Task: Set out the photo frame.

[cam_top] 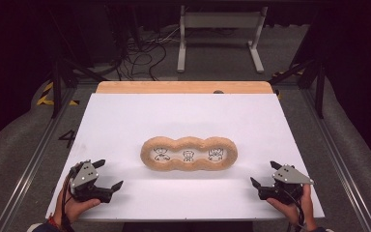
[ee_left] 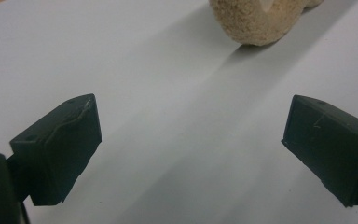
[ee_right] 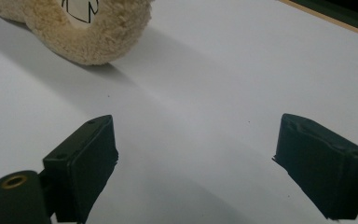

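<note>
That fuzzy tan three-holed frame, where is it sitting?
In the high view the fuzzy tan frame lies mid-table on the white sheet, between the left gripper and right gripper, touching neither.

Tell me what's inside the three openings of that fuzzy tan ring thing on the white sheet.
Each opening of the fuzzy tan frame shows a small black line drawing on white, like cartoon figures. The near wall hides their lower edges, and they are too small to identify.

Bare white sheet all around the plush frame, both sides.
</note>
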`<state>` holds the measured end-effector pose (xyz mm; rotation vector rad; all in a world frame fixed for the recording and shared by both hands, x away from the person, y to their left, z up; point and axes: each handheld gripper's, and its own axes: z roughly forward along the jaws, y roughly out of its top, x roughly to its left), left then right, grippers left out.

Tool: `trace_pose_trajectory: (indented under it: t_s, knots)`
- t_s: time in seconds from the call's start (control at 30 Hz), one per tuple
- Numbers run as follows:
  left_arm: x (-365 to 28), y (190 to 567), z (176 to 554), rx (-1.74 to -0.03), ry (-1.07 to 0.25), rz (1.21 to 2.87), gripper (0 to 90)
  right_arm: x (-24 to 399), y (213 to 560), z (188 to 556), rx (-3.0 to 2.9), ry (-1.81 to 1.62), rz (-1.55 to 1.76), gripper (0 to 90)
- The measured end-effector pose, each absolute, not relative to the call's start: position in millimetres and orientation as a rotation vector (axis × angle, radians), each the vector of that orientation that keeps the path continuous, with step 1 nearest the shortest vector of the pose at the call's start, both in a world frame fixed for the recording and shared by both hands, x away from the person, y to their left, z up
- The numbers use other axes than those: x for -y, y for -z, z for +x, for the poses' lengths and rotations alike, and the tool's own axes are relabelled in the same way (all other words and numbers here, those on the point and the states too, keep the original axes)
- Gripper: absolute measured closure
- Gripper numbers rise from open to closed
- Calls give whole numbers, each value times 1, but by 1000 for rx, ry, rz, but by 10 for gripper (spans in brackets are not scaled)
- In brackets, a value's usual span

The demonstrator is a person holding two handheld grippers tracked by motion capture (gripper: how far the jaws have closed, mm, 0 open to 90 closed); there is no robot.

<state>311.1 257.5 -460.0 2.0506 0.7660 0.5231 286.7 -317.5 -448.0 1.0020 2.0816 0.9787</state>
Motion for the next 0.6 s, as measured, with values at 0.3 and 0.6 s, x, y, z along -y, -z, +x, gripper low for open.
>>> trace_pose_trajectory:
  t_s: [0.3,0.6]
  knots:
    - [-258,459,311,-753,-527,2058,44,319,448,287,-2072,-974,1013,123]
    - [-257,459,312,-751,-523,2060,43,319,449,288,-2071,-975,1020,121]
